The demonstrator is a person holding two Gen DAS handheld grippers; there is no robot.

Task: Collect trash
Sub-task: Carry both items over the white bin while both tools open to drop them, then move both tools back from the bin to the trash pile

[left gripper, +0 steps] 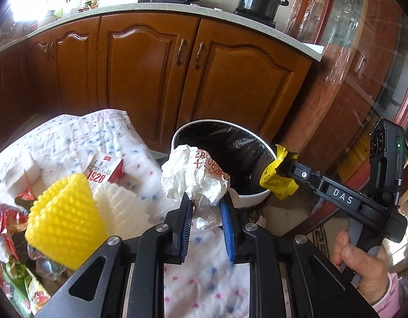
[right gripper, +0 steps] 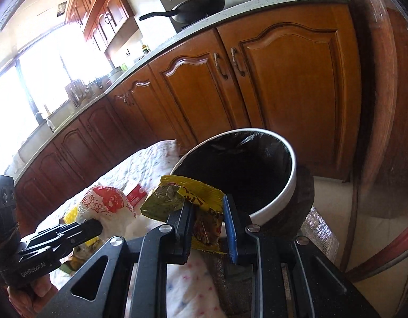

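My left gripper (left gripper: 205, 202) is shut on a crumpled white wrapper with red print (left gripper: 193, 175), held near the rim of a white bin lined with a black bag (left gripper: 254, 198). The right gripper (right gripper: 207, 201) is shut on a yellow snack wrapper (right gripper: 196, 198) beside the same bin (right gripper: 281, 198). In the left wrist view the right gripper (left gripper: 279, 171) shows with the yellow wrapper (left gripper: 277, 182) at the bin's right rim. The right wrist view shows the left gripper (right gripper: 96, 225) with the white wrapper (right gripper: 108, 204) low on the left.
A quilted cloth-covered table (left gripper: 111, 137) bears a yellow bumpy cup (left gripper: 66, 220), a red-and-white carton (left gripper: 105, 169) and several colourful wrappers (left gripper: 10, 222). Wooden kitchen cabinets (left gripper: 151, 74) stand behind the bin. A round wooden table edge (left gripper: 344, 100) curves at right. A hand (left gripper: 363, 262) holds the right gripper.
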